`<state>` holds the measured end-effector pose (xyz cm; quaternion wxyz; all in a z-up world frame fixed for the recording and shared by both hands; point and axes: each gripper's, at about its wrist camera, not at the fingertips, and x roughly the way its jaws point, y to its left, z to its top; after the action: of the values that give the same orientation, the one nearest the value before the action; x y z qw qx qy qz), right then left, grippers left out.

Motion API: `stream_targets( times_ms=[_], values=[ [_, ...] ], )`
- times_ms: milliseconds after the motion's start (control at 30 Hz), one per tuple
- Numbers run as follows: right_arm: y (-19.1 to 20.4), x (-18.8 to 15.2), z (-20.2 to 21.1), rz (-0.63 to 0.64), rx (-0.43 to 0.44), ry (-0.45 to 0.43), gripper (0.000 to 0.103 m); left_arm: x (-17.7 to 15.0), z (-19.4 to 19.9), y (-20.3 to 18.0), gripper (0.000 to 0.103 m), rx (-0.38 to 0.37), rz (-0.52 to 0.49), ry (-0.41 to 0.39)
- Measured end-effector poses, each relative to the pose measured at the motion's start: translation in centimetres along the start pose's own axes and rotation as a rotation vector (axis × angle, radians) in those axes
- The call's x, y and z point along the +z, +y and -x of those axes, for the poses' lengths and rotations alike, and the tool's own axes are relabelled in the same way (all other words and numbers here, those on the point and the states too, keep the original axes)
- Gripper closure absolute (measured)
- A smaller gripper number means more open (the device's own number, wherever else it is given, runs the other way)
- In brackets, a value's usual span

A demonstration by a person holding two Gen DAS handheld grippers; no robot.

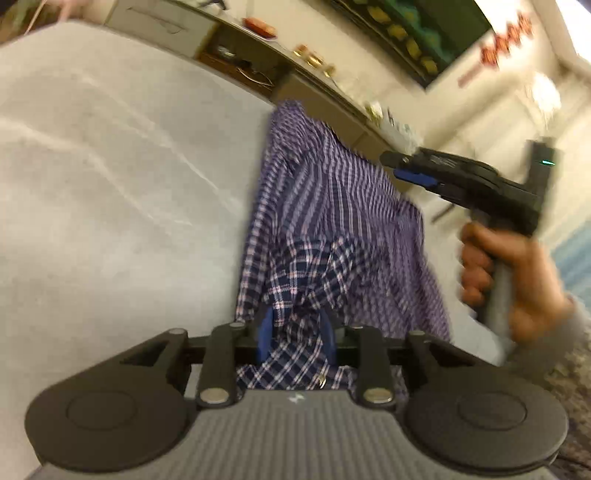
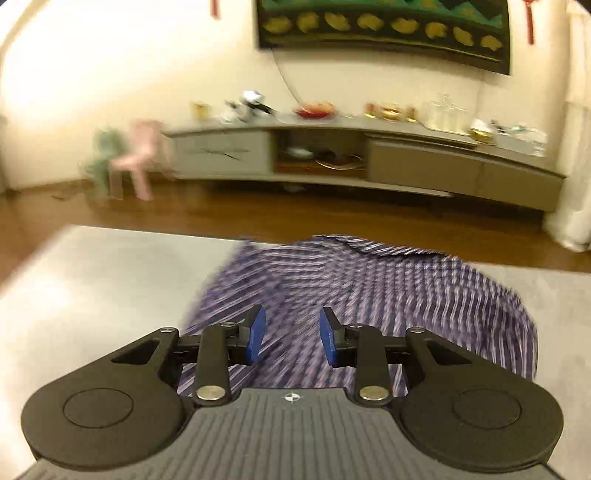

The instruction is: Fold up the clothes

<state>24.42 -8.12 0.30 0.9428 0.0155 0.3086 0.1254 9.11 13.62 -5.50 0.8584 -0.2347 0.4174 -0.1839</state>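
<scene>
Right gripper [image 2: 291,334] fingers parted; left gripper [image 1: 297,332] fingers apart.

The left wrist view looks forward and down from just behind the left gripper [image 1: 297,332], its fingers low in the picture; close ahead of them lies the plaid shirt [image 1: 332,206] on the pale table [image 1: 110,166], and further ahead to the right stands the right gripper [image 1: 410,171] in a hand [image 1: 509,273]. The right wrist view looks from just behind the right gripper [image 2: 291,334], tilted down, with the shirt [image 2: 388,291] right ahead and the low cabinet [image 2: 424,166] far beyond. Both views share the shirt, the table [image 2: 92,280], the cabinet [image 1: 325,96] and the dark wall hanging [image 2: 384,26]
</scene>
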Motion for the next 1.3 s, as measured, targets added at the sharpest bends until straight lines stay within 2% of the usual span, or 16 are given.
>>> stream_targets(
  times_ms=[100, 167, 267, 300, 400, 500, 533, 567, 600, 733, 900, 1033, 1100, 1133, 1200, 1300],
  values=[
    [1.1, -5.7, 2.5, 0.052, 0.074, 0.108, 0.068, -0.8, -0.7, -0.7, 0.077, 0.035, -0.044, 0.021],
    [1.2, -8.7, 2.1, 0.087, 0.054, 0.195, 0.068, -1.0, 0.3, -1.1, 0.077, 0.008, -0.052, 0.005],
    [0.5, -10.5, 5.1, 0.008, -0.013, 0.131, 0.068, -1.6, 3.0, -1.7, 0.067, -0.076, -0.056, -0.027],
    [0.5, -11.0, 6.3, -0.024, -0.003, 0.109, 0.064, -1.9, 3.8, -2.0, 0.063, -0.089, -0.073, -0.034],
    [2.1, -12.3, 9.6, -0.024, 0.147, 0.085, 0.044, -2.8, 3.2, -3.0, 0.062, -0.020, -0.152, -0.023],
    [4.7, -13.8, 11.5, 0.044, 0.231, 0.078, 0.039, -4.0, 2.0, -3.8, 0.063, 0.059, -0.228, 0.005],
    [5.3, -13.8, 11.3, 0.060, 0.241, 0.077, 0.036, -4.3, 1.6, -4.1, 0.071, 0.061, -0.249, 0.025],
    [5.8, -14.2, 11.1, 0.072, 0.245, 0.076, 0.036, -4.3, 1.3, -4.1, 0.081, 0.042, -0.238, 0.045],
    [6.1, -14.6, 11.0, 0.077, 0.242, 0.076, 0.036, -4.3, 0.9, -4.1, 0.102, 0.022, -0.225, 0.065],
    [5.8, -15.2, 13.9, 0.026, 0.225, 0.023, 0.036, -3.8, 3.6, -1.0, 0.097, -0.208, 0.057, 0.042],
    [5.3, -16.4, 15.7, 0.069, 0.197, 0.008, 0.034, -7.3, 7.9, -1.9, 0.080, 0.005, -0.096, -0.052],
    [5.0, -18.1, 15.9, 0.087, 0.220, 0.080, 0.034, -12.3, 8.0, -3.6, 0.077, 0.059, -0.236, 0.055],
    [4.4, -19.4, 15.4, 0.093, 0.240, 0.147, 0.034, -14.6, 7.9, -4.7, 0.076, 0.095, -0.324, 0.055],
    [4.0, -20.0, 15.2, 0.094, 0.227, 0.167, 0.033, -15.3, 8.3, -5.1, 0.076, 0.079, -0.342, 0.070],
    [3.4, -20.4, 15.7, 0.105, 0.198, 0.155, 0.033, -16.3, 9.1, -5.8, 0.076, 0.062, -0.369, 0.094],
    [4.2, -18.6, 16.2, 0.094, 0.207, 0.133, 0.033, -16.6, 9.7, -6.0, 0.075, 0.084, -0.406, 0.085]
  ],
)
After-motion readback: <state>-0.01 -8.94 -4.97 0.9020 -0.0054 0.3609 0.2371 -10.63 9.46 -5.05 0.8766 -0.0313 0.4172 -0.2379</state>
